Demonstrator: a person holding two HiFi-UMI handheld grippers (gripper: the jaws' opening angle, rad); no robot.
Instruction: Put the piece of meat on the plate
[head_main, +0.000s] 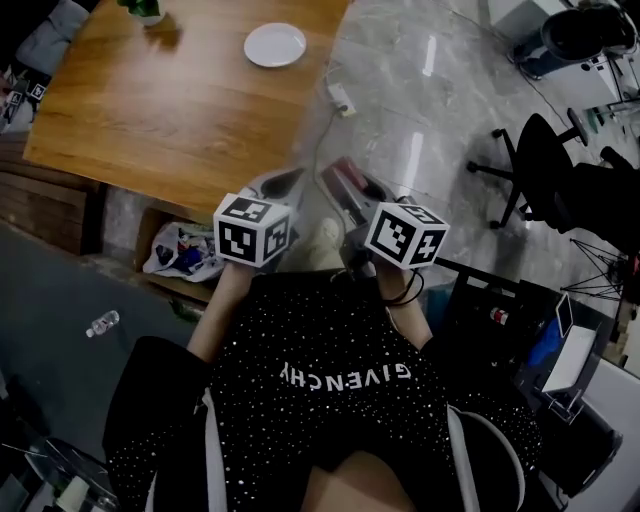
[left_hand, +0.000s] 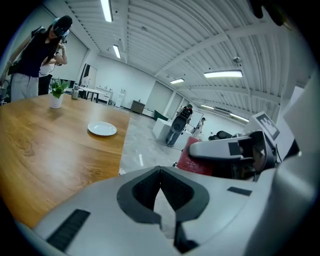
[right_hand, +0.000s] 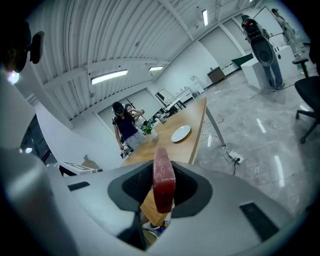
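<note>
I had the piece of meat (right_hand: 163, 172) clamped in my right hand-held gripper (right_hand: 162, 195). It was a red slab standing on edge between the two pads, with its top poking out past the jaws. My left hand-held gripper (left_hand: 161, 175) was closed with its tips meeting and held nothing. Both were close in front of my body, short of the near edge of the bench (head_main: 150, 110) and above the floor (head_main: 430, 110).

The plate (head_main: 275, 44) sat empty by the bench's right edge, toward its far end and well apart from the meat. I judged the carry had hardly begun.

Most of what could go wrong came from that gap. The pads seemed to grip only the lower part of the slab, so a quick swing or a tilt of my wrist might let it pivot or slide out. A drop here would land it on the floor, not on the wood.

I would have to reach the plate across the bench's corner. Opening the jaws too early would leave the meat on the bare bench. The plate also looked light and lay close to the edge, so coming down hard or nudging its rim could shove it off. My empty left hand-held gripper, riding just beside the right one, might bump it if I let the two drift together
</note>
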